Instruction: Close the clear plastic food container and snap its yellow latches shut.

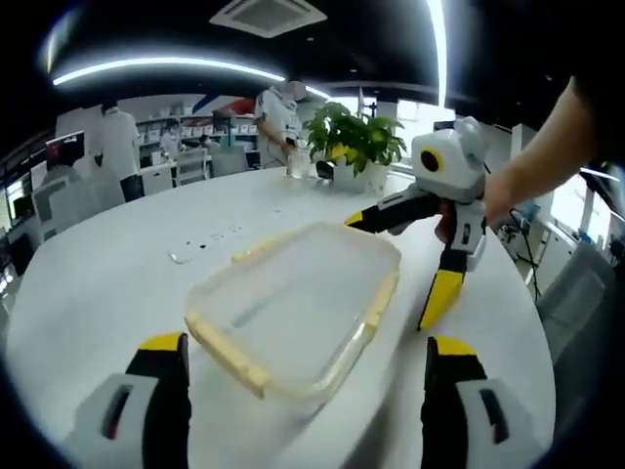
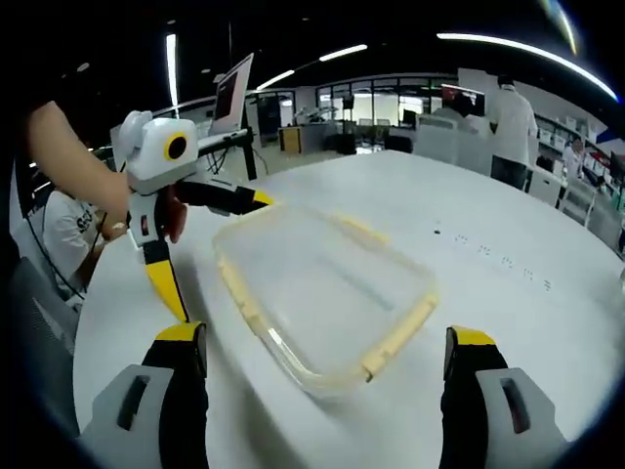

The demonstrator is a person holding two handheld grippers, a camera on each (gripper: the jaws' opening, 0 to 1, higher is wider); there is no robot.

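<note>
We note the clear food container [image 1: 298,303] lying with its lid on and yellow latches [image 1: 227,354] on the white round table [image 1: 107,293], between the left gripper [image 1: 308,376] and the right gripper [image 2: 322,366], both with jaws spread wide and touching nothing.

Open office: white table [image 1: 117,293], ceiling striplights [image 1: 166,66].

Bright ceiling strips [image 1: 166,66], soft focus (edges bend).
</note>
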